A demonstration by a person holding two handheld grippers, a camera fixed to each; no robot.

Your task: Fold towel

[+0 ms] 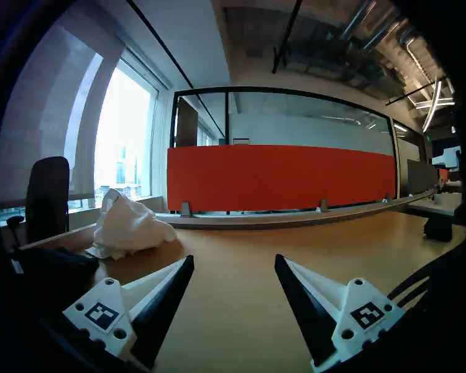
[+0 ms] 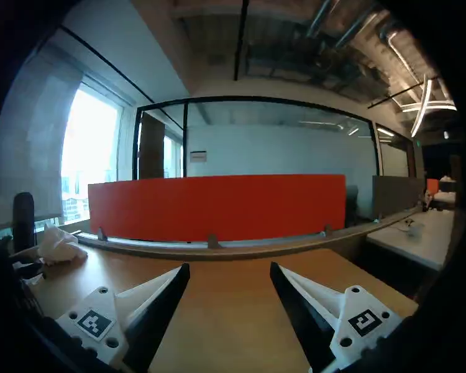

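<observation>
The heaped towel (image 1: 128,227) hides its own corners.

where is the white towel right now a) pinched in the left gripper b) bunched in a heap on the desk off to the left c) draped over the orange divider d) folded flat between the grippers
b: the towel sits crumpled in a heap on the wooden desk, off to the left and apart from the left gripper, whose fingers are spread with nothing between them.
</observation>
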